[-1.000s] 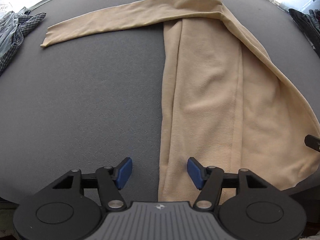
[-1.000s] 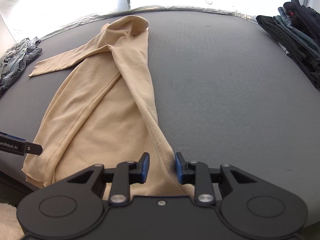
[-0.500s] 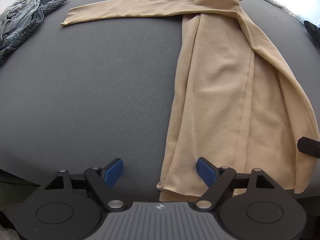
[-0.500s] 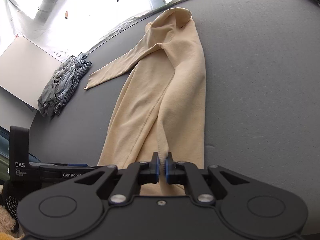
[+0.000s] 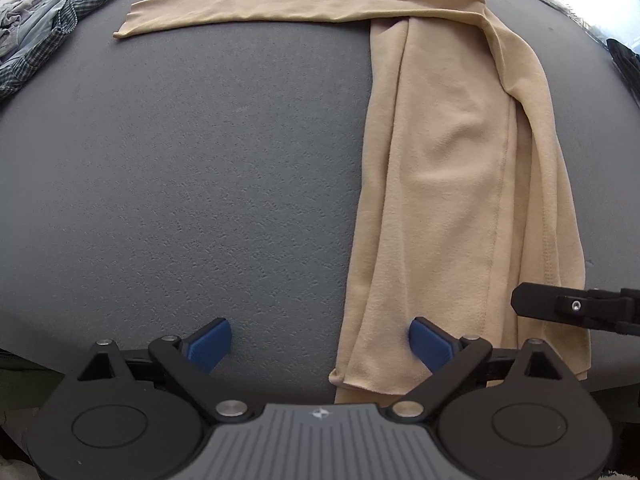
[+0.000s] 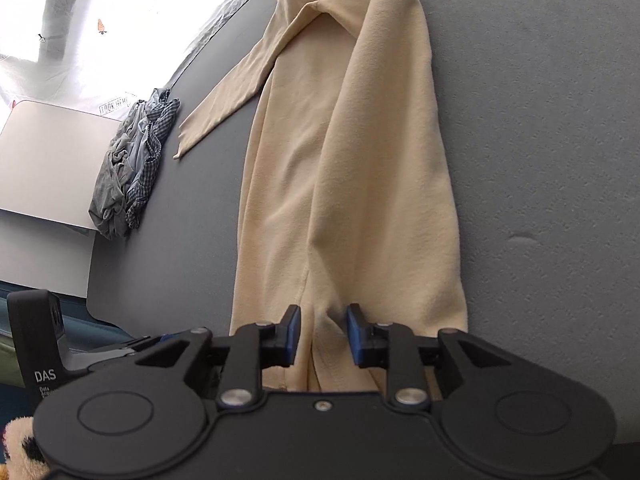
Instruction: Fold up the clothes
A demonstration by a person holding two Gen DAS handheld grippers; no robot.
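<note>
A beige long-sleeved garment (image 5: 452,184) lies lengthwise on the dark grey surface (image 5: 200,200), one sleeve (image 5: 248,8) stretched out to the left at the far end. My left gripper (image 5: 320,344) hangs over the near hem, its jaws opening wide. The hem's left corner lies between the blue pads (image 5: 430,344), untouched. My right gripper (image 6: 323,334) sits low over the same garment (image 6: 360,160) at its near end. Its jaws are opening, and a raised fold of fabric stands between the pads (image 6: 356,336) without being pressed. In the left wrist view the right gripper's finger (image 5: 576,308) shows over the right hem.
A heap of checked and grey clothes (image 5: 36,36) (image 6: 132,168) lies at the far left edge. Dark clothes (image 5: 624,64) sit at the far right. A white board (image 6: 44,160) lies beyond the surface's left edge. The left gripper's body (image 6: 36,344) stands beside my right one.
The left jaws have spread wider. The right gripper pinched a fold of the hem, swung left and down with it, narrowing the garment, and has now let the fold go.
</note>
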